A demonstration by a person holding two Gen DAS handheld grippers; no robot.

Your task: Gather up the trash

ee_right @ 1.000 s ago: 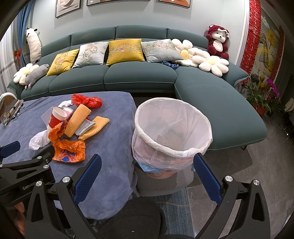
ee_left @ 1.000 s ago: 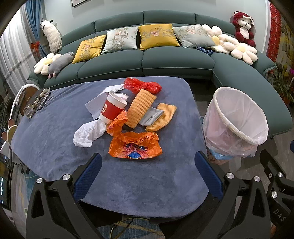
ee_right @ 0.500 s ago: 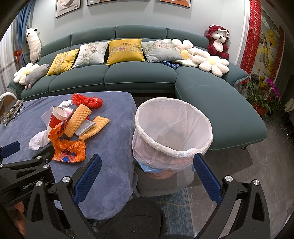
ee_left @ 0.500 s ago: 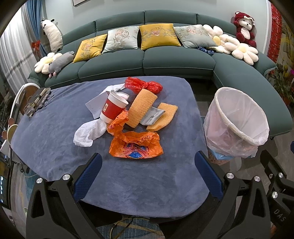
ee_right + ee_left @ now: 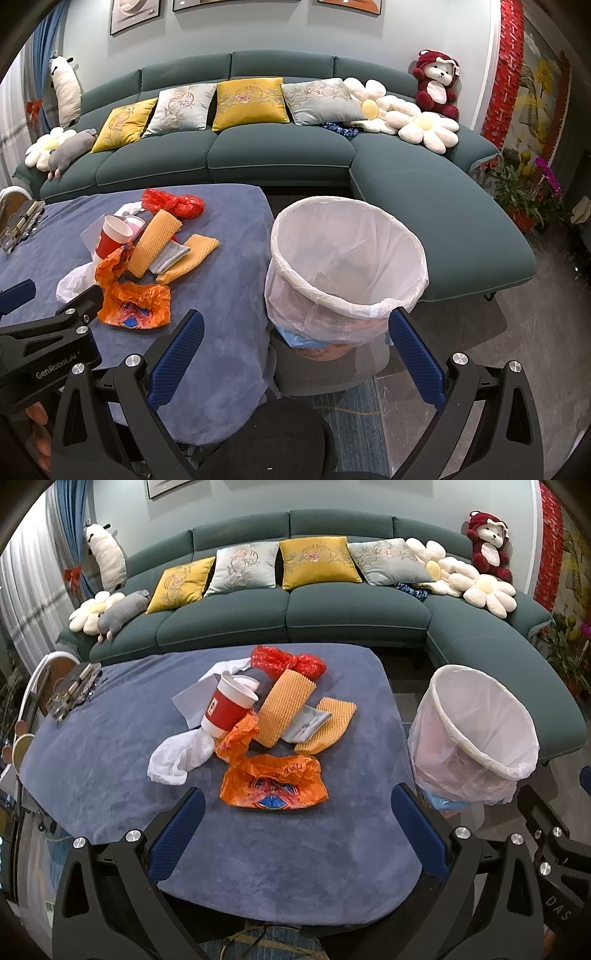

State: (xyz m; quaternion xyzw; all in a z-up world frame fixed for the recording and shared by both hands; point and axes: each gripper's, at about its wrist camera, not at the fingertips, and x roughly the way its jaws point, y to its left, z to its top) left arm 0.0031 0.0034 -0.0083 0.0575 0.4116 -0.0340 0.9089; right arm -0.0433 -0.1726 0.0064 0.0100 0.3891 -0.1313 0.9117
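Observation:
A pile of trash lies mid-table: an orange plastic bag [image 5: 273, 781], a red paper cup [image 5: 229, 710] lying tilted, a white crumpled bag [image 5: 179, 755], two yellow foam nets [image 5: 284, 707], a red plastic bag [image 5: 286, 661] and grey paper. A bin with a white liner [image 5: 472, 738] stands right of the table. My left gripper [image 5: 295, 823] is open and empty, above the table's near edge, short of the orange bag. My right gripper [image 5: 295, 343] is open and empty, in front of the bin [image 5: 347, 266]; the pile shows at its left, with the orange bag [image 5: 135, 299].
The table has a blue cloth [image 5: 110, 746]. A green sofa [image 5: 295, 616] with cushions and plush toys curves behind the table and bin. A metal object [image 5: 72, 694] lies at the table's far left edge. Potted plants [image 5: 524, 188] stand at far right.
The left wrist view has shifted very slightly, the pile sitting a touch lower and to the right. Both grippers stay open; nothing on the table moved.

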